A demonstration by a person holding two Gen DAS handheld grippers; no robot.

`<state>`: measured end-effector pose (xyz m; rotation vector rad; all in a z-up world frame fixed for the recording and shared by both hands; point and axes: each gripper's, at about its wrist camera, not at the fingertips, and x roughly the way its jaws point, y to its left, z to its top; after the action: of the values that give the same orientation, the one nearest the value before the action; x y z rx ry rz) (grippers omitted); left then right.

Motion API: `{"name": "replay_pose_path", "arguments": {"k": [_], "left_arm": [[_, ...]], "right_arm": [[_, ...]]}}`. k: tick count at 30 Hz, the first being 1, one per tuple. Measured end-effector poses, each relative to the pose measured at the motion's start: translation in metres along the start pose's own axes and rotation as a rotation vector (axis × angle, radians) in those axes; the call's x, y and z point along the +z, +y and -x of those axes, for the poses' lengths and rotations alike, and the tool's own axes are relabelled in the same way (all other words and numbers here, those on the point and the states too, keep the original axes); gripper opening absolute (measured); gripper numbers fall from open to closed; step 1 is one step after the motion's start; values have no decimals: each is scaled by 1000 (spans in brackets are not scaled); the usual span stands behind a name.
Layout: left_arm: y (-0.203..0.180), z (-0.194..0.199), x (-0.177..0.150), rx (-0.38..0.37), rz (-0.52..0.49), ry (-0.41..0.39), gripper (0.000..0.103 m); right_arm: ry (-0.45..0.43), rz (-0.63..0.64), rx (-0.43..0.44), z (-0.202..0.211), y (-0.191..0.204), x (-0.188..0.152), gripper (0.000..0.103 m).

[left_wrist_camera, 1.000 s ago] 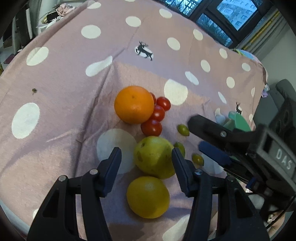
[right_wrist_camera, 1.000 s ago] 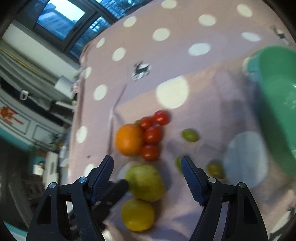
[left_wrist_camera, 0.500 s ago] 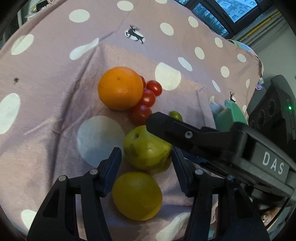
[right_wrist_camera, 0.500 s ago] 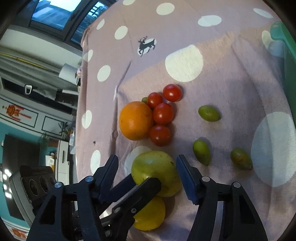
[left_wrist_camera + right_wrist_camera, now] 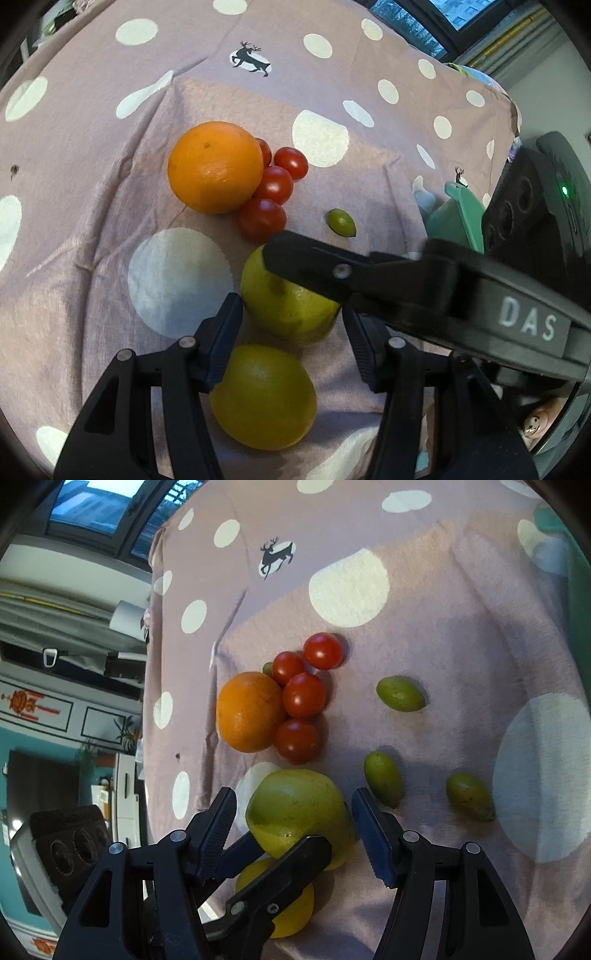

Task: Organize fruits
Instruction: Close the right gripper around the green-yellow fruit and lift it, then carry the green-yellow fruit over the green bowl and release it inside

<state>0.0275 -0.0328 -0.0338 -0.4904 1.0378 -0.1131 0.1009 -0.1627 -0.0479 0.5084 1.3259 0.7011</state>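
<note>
We judge the step in hand to be the pick-up of the green pear (image 5: 299,812), which lies on the polka-dot tablecloth (image 5: 92,206) in front of the orange (image 5: 216,167) and the cluster of cherry tomatoes (image 5: 271,184).

Right gripper (image 5: 293,825): its jaws have just been closing and now flank the pear on either side. A gap shows at each pad, so we record them as spread, with the fruit between them but not pinched.

Left gripper (image 5: 291,332): it also straddles the near side of the pear, just above the yellow citrus (image 5: 263,397). Its pads stand beside the fruit; we see no pressing, so we record it as spread and holding nothing.

Next move, in our judgement: only one tool should close on the pear. The other should draw clear, then the fruit can be lifted toward the green bowl (image 5: 456,218), seen in part at the right edge of the left wrist view.

Obstructions:
- The two tools cross over the same fruit, and one finger of each lies across the pear.
- The yellow citrus touches or nearly touches the pear.
- Three small green oval fruits (image 5: 400,693) lie to the right, apart from it.
</note>
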Motion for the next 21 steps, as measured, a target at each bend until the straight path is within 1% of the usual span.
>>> {"name": "replay_pose_path", "arguments": {"k": [6,8,21], "left_arm": [[-3,-1,0,25,-19,-16,55],[-6,1,0,41,-33,-31,54],[-35,24,1,15,-137,-175,54]], "right_arm": [[0,-2,10,-1,-2,-1,67],[-4,-1,5,0,-1,-1,63],[-170,61,45,48,9,-4,63]]}}
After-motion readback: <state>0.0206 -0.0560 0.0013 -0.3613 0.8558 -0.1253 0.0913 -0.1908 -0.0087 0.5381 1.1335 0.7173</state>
